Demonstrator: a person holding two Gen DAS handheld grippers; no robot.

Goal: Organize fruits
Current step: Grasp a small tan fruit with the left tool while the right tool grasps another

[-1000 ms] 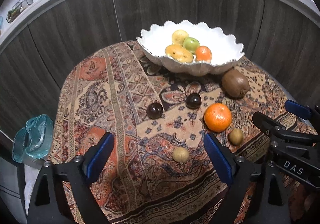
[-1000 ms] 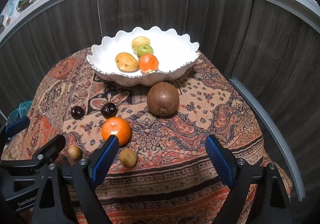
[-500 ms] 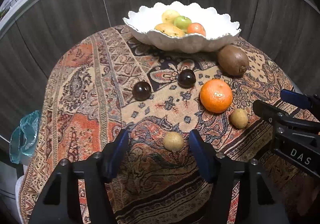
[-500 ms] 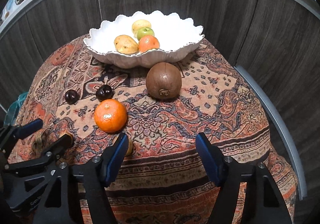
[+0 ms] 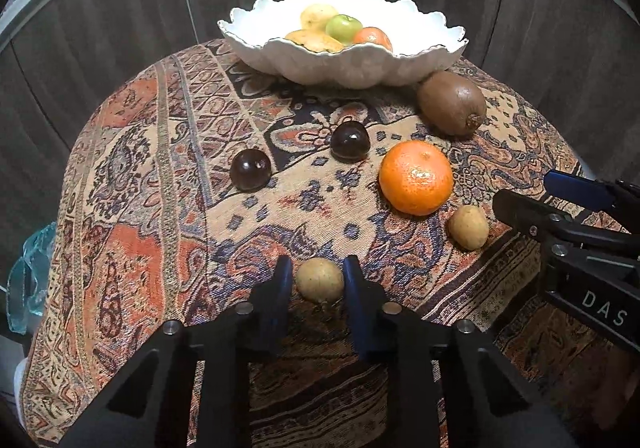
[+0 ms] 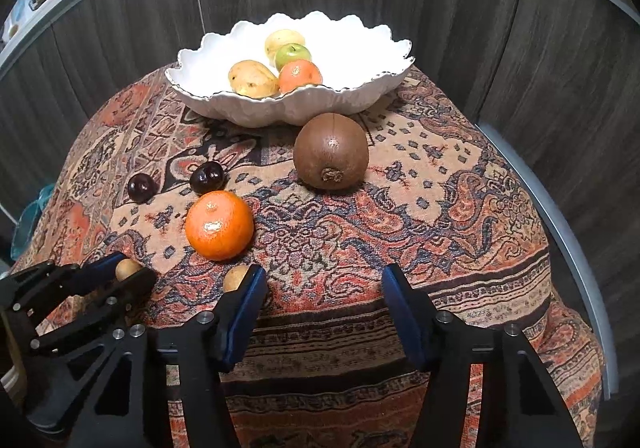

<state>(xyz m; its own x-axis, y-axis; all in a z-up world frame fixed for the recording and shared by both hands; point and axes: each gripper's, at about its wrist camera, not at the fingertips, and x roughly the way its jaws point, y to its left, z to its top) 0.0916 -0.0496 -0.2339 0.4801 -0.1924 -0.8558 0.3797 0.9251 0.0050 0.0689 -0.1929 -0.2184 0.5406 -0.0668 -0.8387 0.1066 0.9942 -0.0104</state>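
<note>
Left claw (image 5: 316,282) has its blue pads on either side of a small tan fruit (image 5: 320,280) near the cloth's front edge, nearly closed; whether they touch its skin is hard to tell. Right claw (image 6: 324,300) hangs wide apart over bare cloth, gripping nothing.

By size: the patterned cloth (image 5: 168,168) covers the round table. At its far side sits the white scalloped bowl (image 5: 348,64), holding two yellowish fruits, a green apple (image 5: 344,26) and a small orange. Just in front of the bowl, to the right, lies the brown kiwi (image 5: 452,102). Nearer lies the big orange (image 5: 416,178) — apart from the kiwi. Left of it rest two dark plums (image 5: 350,141), set apart from each other. A second tan fruit (image 5: 468,227) lies just beside the orange, close to the right claw's left finger.
</note>
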